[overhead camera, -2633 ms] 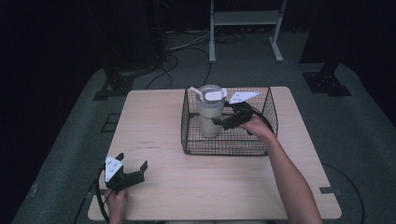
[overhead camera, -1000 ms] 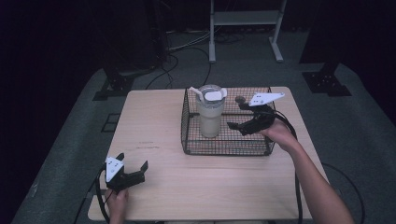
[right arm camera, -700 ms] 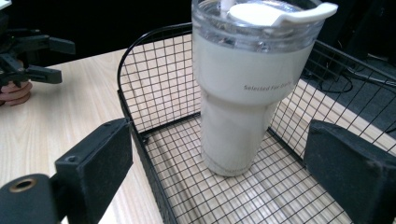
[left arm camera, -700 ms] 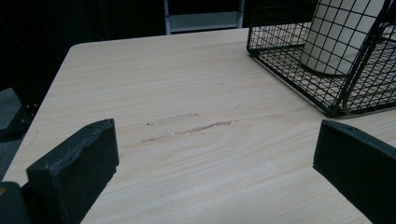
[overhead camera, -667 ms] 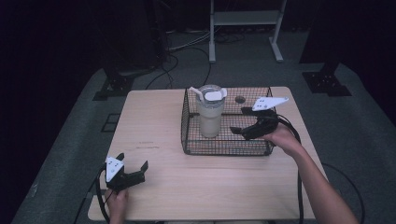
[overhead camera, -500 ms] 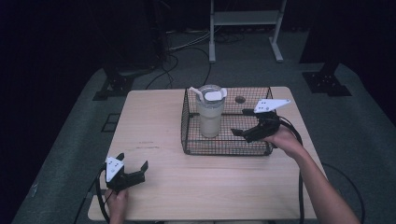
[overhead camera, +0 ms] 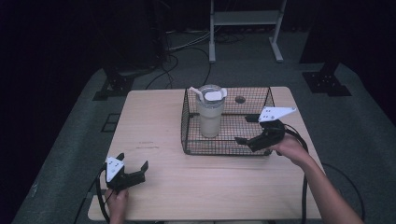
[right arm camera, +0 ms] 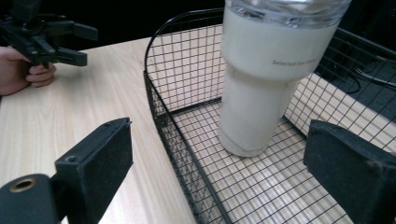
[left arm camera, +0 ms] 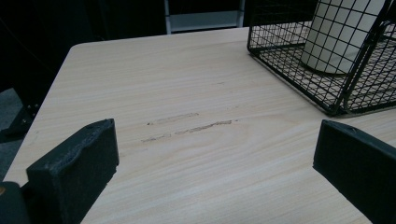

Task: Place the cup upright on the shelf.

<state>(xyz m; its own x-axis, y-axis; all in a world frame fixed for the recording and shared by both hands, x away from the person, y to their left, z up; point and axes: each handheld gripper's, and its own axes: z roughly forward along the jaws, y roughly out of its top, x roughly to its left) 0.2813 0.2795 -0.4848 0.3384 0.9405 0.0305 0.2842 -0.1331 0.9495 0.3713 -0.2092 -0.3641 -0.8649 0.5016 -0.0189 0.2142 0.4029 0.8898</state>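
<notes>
A cream tumbler (overhead camera: 209, 116) with a clear lid and straw stands upright in the left part of a black wire basket (overhead camera: 261, 96) on the wooden table (overhead camera: 154, 121). My right gripper (overhead camera: 243, 129) hovers open over the basket's right side, its jaws pointing left at the tumbler (right arm camera: 261, 93) and apart from it. Near the table's front left corner my left gripper (overhead camera: 133, 165) rests low and open, nothing between its jaws. The basket (left arm camera: 343, 91) and the tumbler (left arm camera: 338, 37) lie ahead of it to the right.
Two faint scuff marks (left arm camera: 187, 128) streak the tabletop ahead of the left gripper. A white metal stand (overhead camera: 243, 23) and several cables lie on the dark floor behind the table. A round hole (overhead camera: 240, 99) pierces the tabletop under the basket's far side.
My right gripper let go of the tumbler and drew back to the right and toward the basket's front, jaws open. The tumbler stays upright in the basket. The left gripper has not moved.
</notes>
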